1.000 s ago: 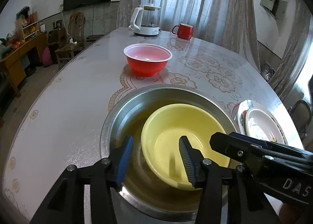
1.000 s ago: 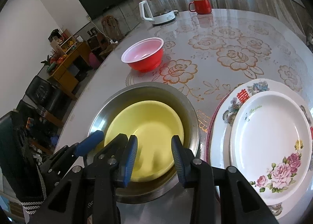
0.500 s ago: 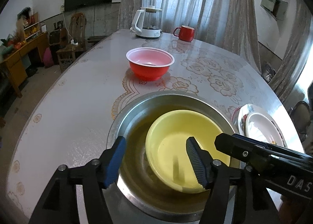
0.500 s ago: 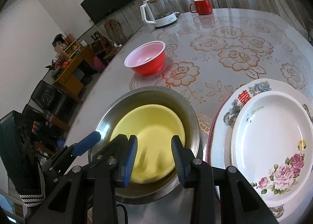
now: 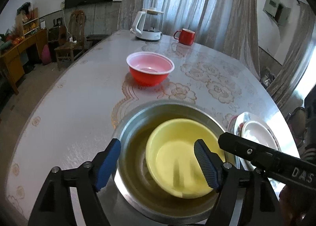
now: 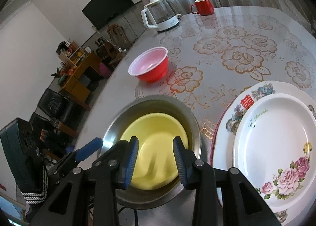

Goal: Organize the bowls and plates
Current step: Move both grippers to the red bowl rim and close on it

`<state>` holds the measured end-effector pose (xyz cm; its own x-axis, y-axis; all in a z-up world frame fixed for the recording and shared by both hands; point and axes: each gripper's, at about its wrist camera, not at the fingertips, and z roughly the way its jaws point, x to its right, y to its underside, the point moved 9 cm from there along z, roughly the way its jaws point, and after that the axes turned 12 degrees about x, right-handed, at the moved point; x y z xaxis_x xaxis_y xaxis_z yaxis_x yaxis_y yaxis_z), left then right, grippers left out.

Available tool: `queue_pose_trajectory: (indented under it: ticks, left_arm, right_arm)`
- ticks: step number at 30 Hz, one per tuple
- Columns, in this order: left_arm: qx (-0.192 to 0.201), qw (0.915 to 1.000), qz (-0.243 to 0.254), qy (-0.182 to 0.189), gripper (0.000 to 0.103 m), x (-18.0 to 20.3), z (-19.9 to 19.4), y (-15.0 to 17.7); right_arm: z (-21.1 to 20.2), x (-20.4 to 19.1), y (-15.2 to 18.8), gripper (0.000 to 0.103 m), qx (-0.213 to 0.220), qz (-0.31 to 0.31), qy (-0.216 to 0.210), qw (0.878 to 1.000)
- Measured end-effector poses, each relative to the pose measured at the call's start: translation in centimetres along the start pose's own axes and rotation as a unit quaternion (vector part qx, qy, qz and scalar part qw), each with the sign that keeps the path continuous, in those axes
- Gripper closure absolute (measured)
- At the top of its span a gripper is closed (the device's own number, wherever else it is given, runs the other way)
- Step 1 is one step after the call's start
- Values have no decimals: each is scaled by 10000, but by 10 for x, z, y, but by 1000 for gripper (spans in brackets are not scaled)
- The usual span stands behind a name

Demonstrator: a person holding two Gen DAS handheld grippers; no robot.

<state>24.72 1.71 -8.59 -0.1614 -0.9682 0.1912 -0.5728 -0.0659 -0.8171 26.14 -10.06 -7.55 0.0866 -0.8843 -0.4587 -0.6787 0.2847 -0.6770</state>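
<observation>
A yellow bowl [image 5: 181, 153] [image 6: 156, 127] lies inside a larger steel bowl [image 5: 134, 127] [image 6: 189, 119] at the near edge of the table. My left gripper [image 5: 156, 145] hangs over their left side. Its jaws are opening and straddle both rims without pressing on either. My right gripper [image 6: 155, 141] hovers above the yellow bowl, open, with nothing between its fingers. A red bowl [image 5: 150, 68] [image 6: 150, 64] with a white rim stands alone further back. To the right, a white rose plate [image 6: 276, 137] is stacked on a larger patterned plate [image 6: 256, 91].
A white kettle [image 5: 148, 26] [image 6: 160, 17] and a red mug [image 5: 185, 36] [image 6: 203, 7] stand at the far end of the flowered table [image 5: 69, 107]. The table's left edge drops to the floor, with chairs and a wooden cabinet [image 5: 21, 48] beyond.
My left gripper's jaws have spread wider, away from the yellow bowl's left rim that they stood around. The right gripper keeps the same gap.
</observation>
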Motion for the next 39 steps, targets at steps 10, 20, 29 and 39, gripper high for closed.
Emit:
queue_pose_trajectory:
  ticks: [10,20,29,39]
  left_arm:
    - [458,9957,-667,-444,11,-57,9,-61]
    - [138,9920,-1133,-547,11,-95,59,-80]
    - [-229,9930,-1053,-492,11,-92,95,-80]
    - [-283,9963,-672,-456,13,-82,129,-99]
  right_arm:
    - [16,15,-37,66,-94,-297,447,9985]
    - [78,9,-91,66,-306,-642,329,9969]
    - [130,23,-115,66,-579,-189,284,9977]
    - [183,29,-117,74,-903,40,258,9956]
